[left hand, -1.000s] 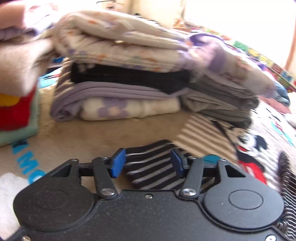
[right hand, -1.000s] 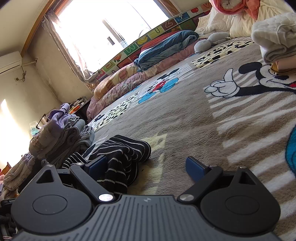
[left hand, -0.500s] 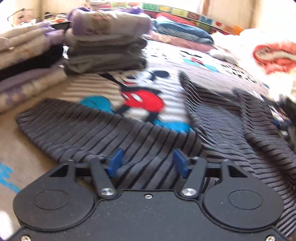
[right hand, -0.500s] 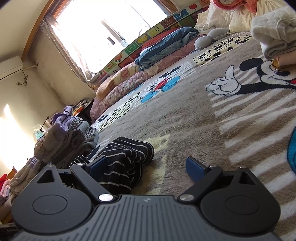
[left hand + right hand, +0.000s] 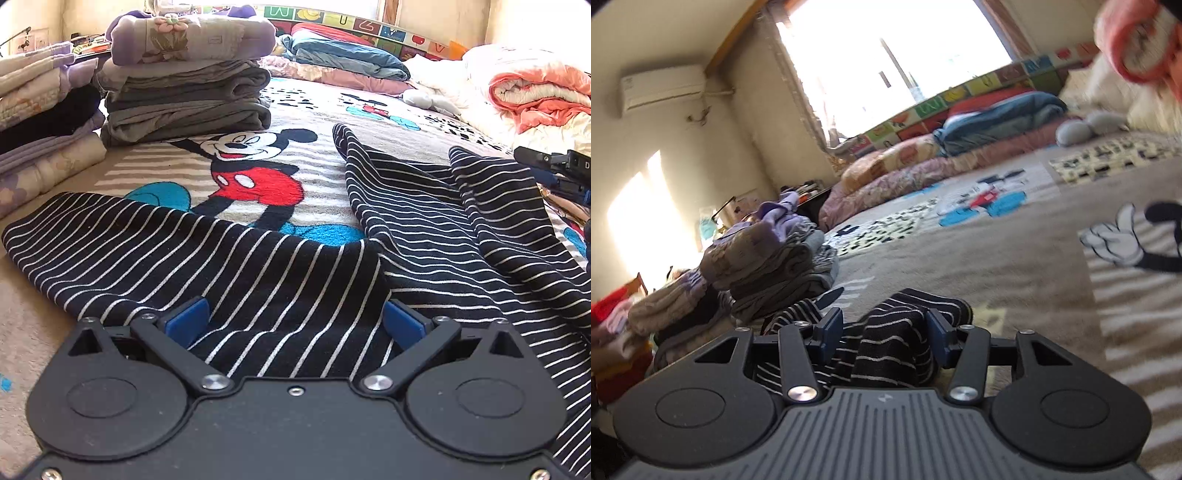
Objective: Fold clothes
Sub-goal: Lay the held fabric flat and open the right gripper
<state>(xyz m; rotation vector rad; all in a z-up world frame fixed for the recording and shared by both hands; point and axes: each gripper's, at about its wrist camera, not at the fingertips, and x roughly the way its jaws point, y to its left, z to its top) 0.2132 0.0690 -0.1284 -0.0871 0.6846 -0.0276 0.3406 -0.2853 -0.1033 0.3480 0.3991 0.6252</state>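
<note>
Left tool (image 5: pixel 293 323) spread wide above unfolded striped garment (image 5: pixel 258 280) on bed (image 5: pixel 22 332); right tool (image 5: pixel 882 334) just narrowed around bunched cloth; folded stacks (image 5: pixel 184 96) at far edge.

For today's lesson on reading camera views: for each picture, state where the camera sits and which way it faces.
Left wrist: on the left gripper, jaws wide, looking across the striped garment toward folded stacks; right gripper at the edge.
Right wrist: on the right gripper, low over the blanket, jaws just closing around bunched striped cloth, facing the window.
Shared: garment, stacks, blanket.
</note>
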